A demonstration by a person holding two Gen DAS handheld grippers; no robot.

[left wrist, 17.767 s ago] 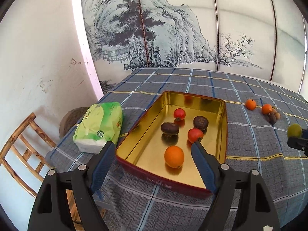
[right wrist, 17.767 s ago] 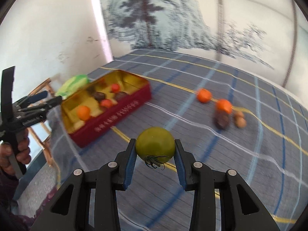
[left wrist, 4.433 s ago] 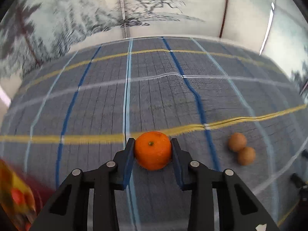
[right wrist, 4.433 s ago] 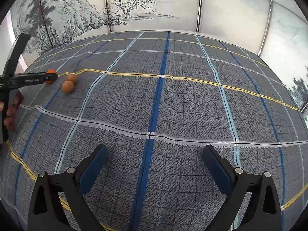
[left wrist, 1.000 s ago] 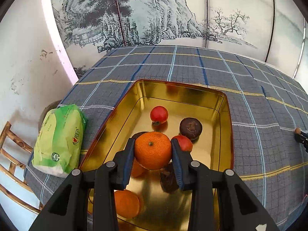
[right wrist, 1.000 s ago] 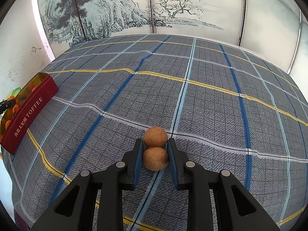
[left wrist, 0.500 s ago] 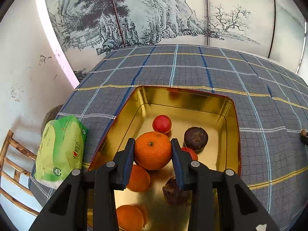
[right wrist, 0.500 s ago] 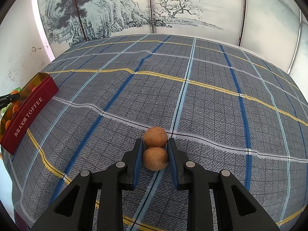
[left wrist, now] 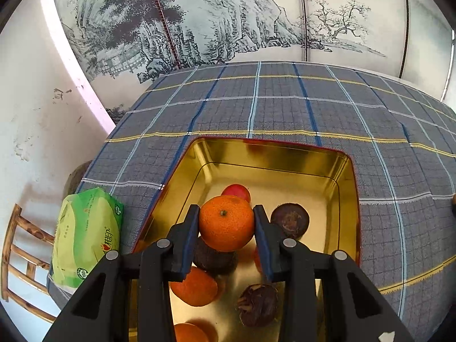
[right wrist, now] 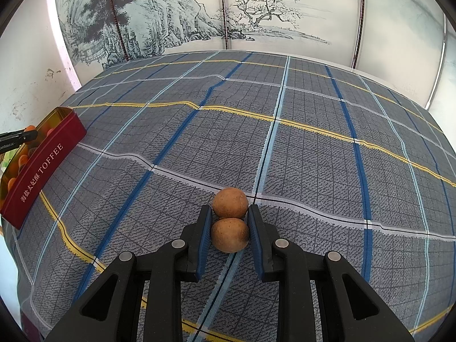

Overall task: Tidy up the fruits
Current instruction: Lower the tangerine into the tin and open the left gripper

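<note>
My left gripper [left wrist: 226, 222] is shut on an orange tangerine [left wrist: 226, 222] and holds it above the gold-lined tin [left wrist: 270, 151]. In the tin lie a red fruit [left wrist: 238, 191], dark brown fruits [left wrist: 290, 219] and other tangerines [left wrist: 193, 287]. My right gripper [right wrist: 229, 233] is shut on a small brown round fruit [right wrist: 229, 235] at the tablecloth. A second brown fruit [right wrist: 230, 201] sits just beyond it, touching it. The tin also shows far left in the right wrist view [right wrist: 42, 162], red outside, marked TOFFEE.
A green tissue pack [left wrist: 85, 236] lies at the table's left edge beside the tin. A wooden chair [left wrist: 20, 256] stands below that edge. The checked tablecloth [right wrist: 313, 148] covers the table. A painted screen [left wrist: 228, 22] stands behind.
My left gripper has moved forward and lower over the tin with the tangerine. The right gripper and its brown fruit have stayed in place.
</note>
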